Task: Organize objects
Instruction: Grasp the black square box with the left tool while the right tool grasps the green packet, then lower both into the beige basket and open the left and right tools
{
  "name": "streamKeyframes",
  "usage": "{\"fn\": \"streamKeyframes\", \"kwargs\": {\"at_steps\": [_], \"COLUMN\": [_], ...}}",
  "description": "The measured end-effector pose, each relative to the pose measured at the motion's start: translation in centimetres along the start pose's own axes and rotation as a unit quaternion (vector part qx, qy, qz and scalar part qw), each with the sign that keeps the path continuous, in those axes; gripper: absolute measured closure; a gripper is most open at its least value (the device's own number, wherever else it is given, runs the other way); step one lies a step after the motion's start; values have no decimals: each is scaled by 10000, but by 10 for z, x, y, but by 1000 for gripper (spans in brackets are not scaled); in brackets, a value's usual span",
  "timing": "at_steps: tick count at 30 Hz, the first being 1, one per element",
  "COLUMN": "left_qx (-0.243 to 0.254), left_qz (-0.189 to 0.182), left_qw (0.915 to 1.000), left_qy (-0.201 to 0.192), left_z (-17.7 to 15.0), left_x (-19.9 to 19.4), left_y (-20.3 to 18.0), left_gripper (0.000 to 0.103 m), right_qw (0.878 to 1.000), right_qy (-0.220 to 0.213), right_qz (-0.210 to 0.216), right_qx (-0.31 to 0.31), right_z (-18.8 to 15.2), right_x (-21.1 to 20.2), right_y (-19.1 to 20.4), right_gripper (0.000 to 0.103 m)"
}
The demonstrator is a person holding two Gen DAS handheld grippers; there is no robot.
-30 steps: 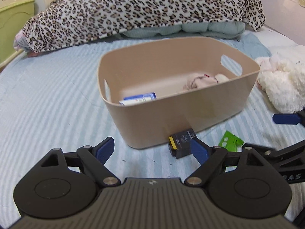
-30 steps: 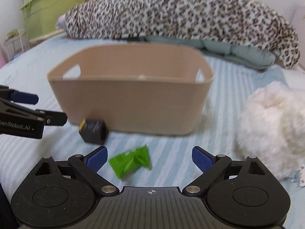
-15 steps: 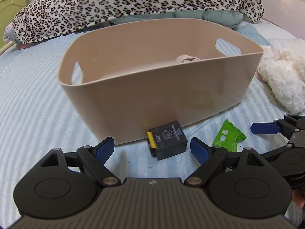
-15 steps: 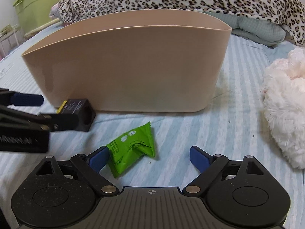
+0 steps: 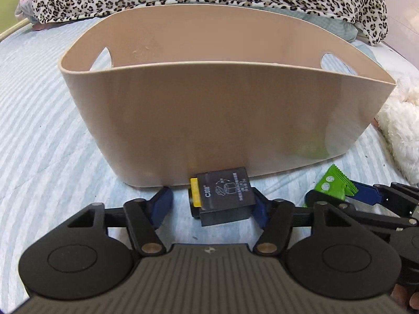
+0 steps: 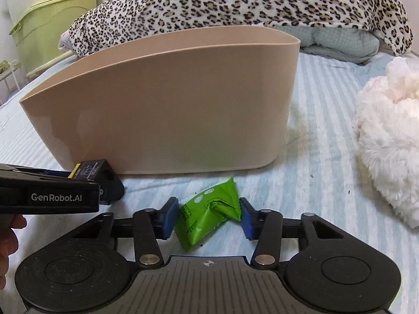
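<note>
A beige plastic bin (image 5: 209, 120) stands on the striped bed; it also shows in the right wrist view (image 6: 162, 110). A small black box with a yellow end (image 5: 222, 196) lies at the bin's foot, between the jaws of my left gripper (image 5: 212, 206). The right finger touches the box and the left finger stands apart from it. A green packet (image 6: 209, 217) lies between the jaws of my right gripper (image 6: 208, 218), which have closed in to its sides. The packet also shows in the left wrist view (image 5: 335, 185). The bin's contents are hidden.
A white fluffy plush (image 6: 387, 136) lies to the right of the bin. A leopard-print blanket (image 6: 235, 2) is piled behind it. A green storage box (image 6: 52, 18) stands off the bed at the far left.
Both grippers have come down and forward to the bed. The left jaws have narrowed around the black box. The right jaws have narrowed around the green packet.
</note>
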State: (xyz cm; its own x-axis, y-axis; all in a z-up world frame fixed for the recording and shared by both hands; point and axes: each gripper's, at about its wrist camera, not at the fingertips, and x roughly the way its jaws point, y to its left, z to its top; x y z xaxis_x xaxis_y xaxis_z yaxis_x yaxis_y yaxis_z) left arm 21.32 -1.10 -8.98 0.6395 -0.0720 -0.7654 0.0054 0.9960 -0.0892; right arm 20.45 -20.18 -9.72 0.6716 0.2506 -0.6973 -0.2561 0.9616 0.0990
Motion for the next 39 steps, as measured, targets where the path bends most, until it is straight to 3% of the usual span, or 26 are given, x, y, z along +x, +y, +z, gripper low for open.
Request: {"fn": "streamKeyframes", "kwargs": {"at_steps": [2,12,22,31,39], "left_qx": [18,80,473,485,491], "left_qz": [-72,-189,-246,-308,-89], "left_qw": [10000,9998,9963,9905,9845], "left_qy": [-3,-73,-681,-1246,-1684], "left_z": [0,-5,-3,18,67], "left_x": [-2,-21,-77,-118,-124], "left_y": [2,7,12,15,10], "left_gripper": [53,54,54,54,54], "right_qw": [10000,9999,9963,9875,9825], "right_qy": [-45,-128,-808,-1557,-1858], "right_qz": [12,39,120,164,91], "right_qx": [45,45,280,207,81], "right_z": [-2,-6,10,56,105], "right_x": [-2,-22,-80,-121,-113], "right_y": [-1,11,12,21,35], "right_gripper": [74,80,81,81,81]}}
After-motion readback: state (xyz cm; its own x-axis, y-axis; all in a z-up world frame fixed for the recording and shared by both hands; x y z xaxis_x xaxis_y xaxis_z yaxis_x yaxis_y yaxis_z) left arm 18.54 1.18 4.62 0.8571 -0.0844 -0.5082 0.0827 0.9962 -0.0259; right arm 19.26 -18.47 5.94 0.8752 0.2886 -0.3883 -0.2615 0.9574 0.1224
